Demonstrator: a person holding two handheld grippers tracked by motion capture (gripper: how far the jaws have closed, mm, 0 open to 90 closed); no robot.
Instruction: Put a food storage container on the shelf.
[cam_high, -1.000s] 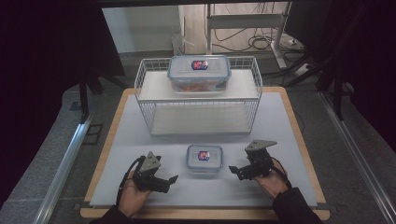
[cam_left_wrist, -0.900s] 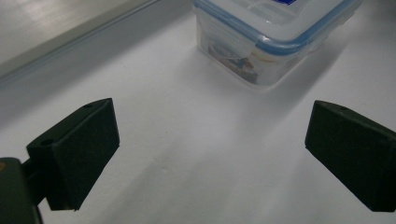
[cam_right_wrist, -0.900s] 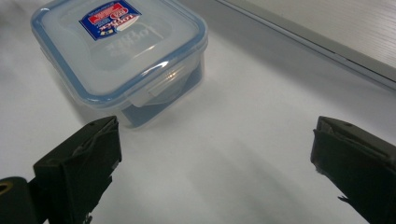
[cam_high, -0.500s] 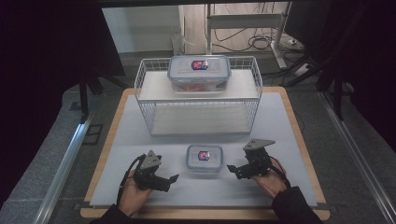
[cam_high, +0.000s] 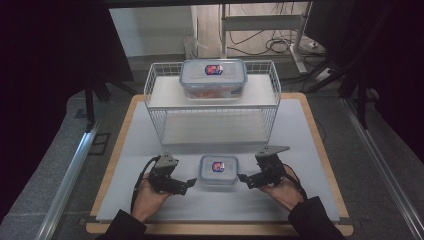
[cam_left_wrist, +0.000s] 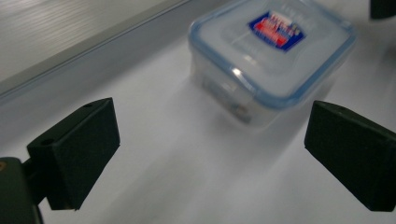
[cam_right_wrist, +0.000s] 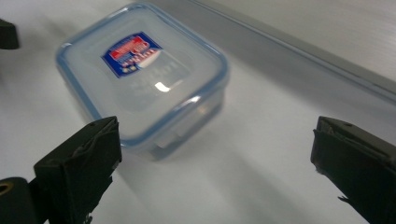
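- Little has moved since the earlier frames: both hands and the small box lie where they lay a second ago, the right tongs at most a touch nearer the box.
- Small lidded box (cam_high: 218, 169): clear plastic with a blue-rimmed lid and a red-and-blue label, flat on the bench (cam_high: 300, 135) near its front edge, between the two tongs and touched by neither.
- Left tongs (cam_high: 189, 183): held low over the bench just left of the box, jaws spread wide with nothing between them; in the left gripper view the box (cam_left_wrist: 271, 56) lies ahead and towards the right jaw, with bare bench surface before it.
- Right tongs (cam_high: 242, 178): held just right of the box, jaws likewise wide apart and empty; in the right gripper view the box (cam_right_wrist: 142, 74) sits ahead, close by the left jaw.
- White wire rack (cam_high: 212, 117): stands behind the small box at mid-bench, well apart from both tongs; its front mesh wall rises between the box and the rack's inside.
- Large lidded box (cam_high: 213, 77): same make, rests on top of the rack.
- Surroundings: a desk frame with trailing cables (cam_high: 280, 45) stands on the floor beyond the bench.
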